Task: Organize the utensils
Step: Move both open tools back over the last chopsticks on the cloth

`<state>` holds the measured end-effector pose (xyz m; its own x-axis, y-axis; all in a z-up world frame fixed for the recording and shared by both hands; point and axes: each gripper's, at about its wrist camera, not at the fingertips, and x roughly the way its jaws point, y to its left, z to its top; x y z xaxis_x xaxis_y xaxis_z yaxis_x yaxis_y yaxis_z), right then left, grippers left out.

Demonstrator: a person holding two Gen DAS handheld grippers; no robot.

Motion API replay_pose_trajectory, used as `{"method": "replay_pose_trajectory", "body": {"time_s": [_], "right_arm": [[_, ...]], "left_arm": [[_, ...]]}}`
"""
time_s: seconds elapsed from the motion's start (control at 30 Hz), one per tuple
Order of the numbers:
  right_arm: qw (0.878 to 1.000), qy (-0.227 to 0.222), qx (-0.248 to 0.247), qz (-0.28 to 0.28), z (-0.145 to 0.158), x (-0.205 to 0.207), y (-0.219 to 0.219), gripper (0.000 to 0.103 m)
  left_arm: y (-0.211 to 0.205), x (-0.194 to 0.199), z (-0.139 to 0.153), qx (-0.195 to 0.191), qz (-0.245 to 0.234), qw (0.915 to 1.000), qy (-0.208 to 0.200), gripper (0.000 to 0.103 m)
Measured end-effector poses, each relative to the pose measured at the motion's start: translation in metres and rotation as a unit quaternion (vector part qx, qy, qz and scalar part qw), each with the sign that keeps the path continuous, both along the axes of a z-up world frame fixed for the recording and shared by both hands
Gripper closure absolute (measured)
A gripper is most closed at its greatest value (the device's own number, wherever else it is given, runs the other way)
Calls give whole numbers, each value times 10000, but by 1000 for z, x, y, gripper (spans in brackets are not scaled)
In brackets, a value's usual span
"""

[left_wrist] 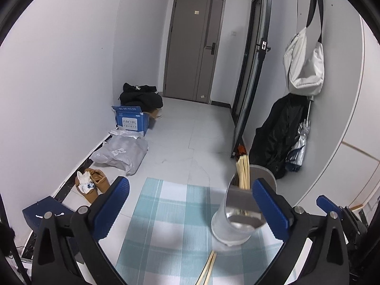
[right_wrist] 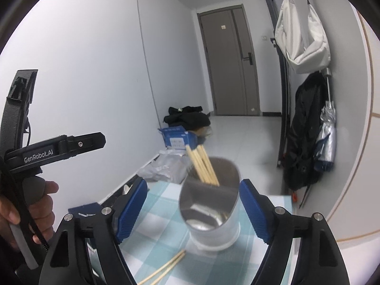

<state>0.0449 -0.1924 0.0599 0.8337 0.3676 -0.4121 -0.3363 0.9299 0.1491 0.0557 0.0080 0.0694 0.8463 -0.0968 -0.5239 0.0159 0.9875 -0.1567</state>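
Both tongs apart, nothing held — left tongs (left_wrist: 190, 210), right tongs (right_wrist: 193, 210). Holder (right_wrist: 211, 213) stands on the checked worktop (right_wrist: 161, 235), several chopsticks (right_wrist: 203, 166) already in it. A loose pair (right_wrist: 166, 267) lies just in front of its base. Next: pinch the pair mid-length, tilt upright, drop beside the others — don't knock the holder.

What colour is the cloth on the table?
The cloth is checked in pale teal and white, clearest in the left wrist view.

Loose chopsticks (right_wrist: 163, 269) – near ends cut off by bottom edge
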Motion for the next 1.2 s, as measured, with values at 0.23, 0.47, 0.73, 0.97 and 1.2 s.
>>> {"method": "replay_pose_trajectory", "body": {"time_s": [0.23,0.47,0.73,0.97,1.2], "right_arm": [[9996,265,-66,-97,-25,-14,4,20],[9955,873,-127,-342,-57,-11,8,19],[9829,1767,-263,-452,-107,-5,20,19],[9617,2685,-472,-267,-156,7,43,26],[9468,3152,-646,52,-181,16,73,48]], "left_arm": [[7,-16,-24,-47,45,10000,4,1],[25,-22,-67,-179,212,9992,271,1],[37,-18,-93,-513,190,9946,880,1],[51,-10,-105,-721,278,9891,1257,1],[69,-1,-112,-723,596,9838,1530,1]]}}
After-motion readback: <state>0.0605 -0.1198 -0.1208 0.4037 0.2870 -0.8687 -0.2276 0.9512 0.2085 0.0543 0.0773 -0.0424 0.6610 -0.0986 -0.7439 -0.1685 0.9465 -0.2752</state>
